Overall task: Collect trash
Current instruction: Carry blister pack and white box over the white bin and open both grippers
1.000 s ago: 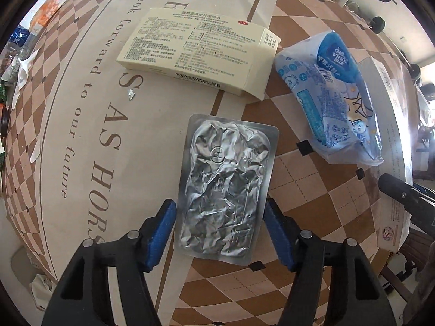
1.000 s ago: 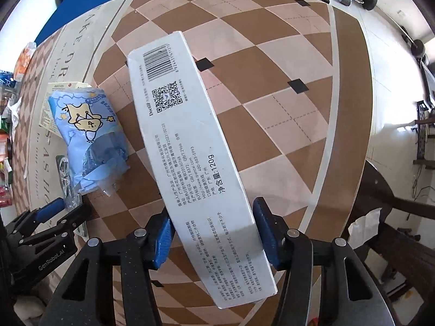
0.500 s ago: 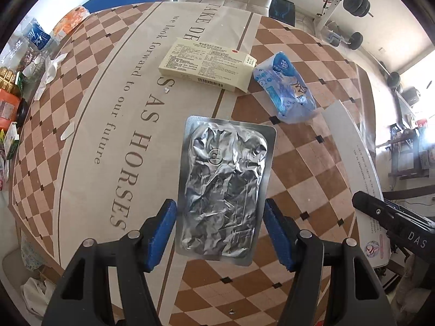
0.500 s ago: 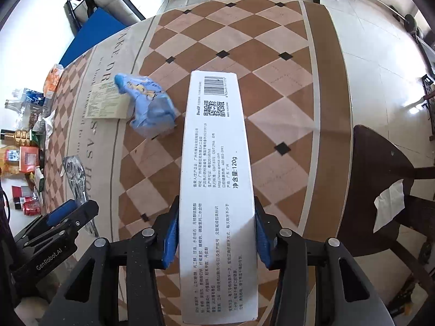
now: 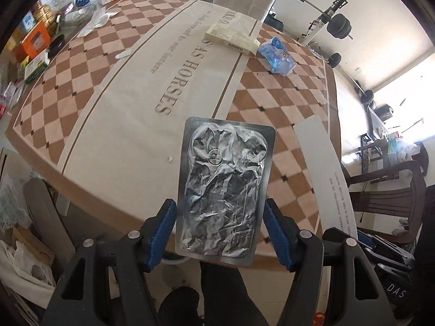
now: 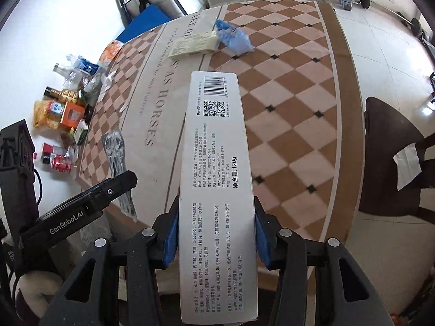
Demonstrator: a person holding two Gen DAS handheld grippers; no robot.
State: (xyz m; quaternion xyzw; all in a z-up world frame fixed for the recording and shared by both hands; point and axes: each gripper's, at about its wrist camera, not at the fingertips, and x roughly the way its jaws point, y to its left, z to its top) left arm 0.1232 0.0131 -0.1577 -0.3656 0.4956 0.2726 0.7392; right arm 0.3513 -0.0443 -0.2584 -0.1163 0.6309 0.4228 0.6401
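Between the blue pads of the left gripper (image 5: 220, 233) sits a crumpled silver foil blister sheet (image 5: 224, 190), clamped by its long edges and held up off the near edge of the checkered brown-and-cream table (image 5: 114, 103). Its lower corners overlap the gripper frame, and whatever lies directly beneath it is hidden. Over on the right, the right gripper (image 6: 216, 235) is closed on a long white printed carton (image 6: 217, 190), barcode end pointing far; the near end of that carton runs almost to the bottom of the frame, its fine print too small to read.

Far across the table, a pale yellow flat cardboard box (image 5: 231, 39) lies touching a crumpled blue plastic wrapper (image 5: 277, 57) on its right. The right wrist view shows the same pair, box (image 6: 194, 46) and wrapper (image 6: 233, 38), blurred.

The left wrist view catches only a sliver of the white carton (image 5: 323, 163) at its right side, cut by the frame. The right wrist view, in turn, shows the foil sheet (image 6: 117, 160) edge-on at far left, partly behind the black body of the left gripper (image 6: 81, 206). A clutter of bottles and packets (image 6: 65, 108) lines the table's left end, hard to tell apart.
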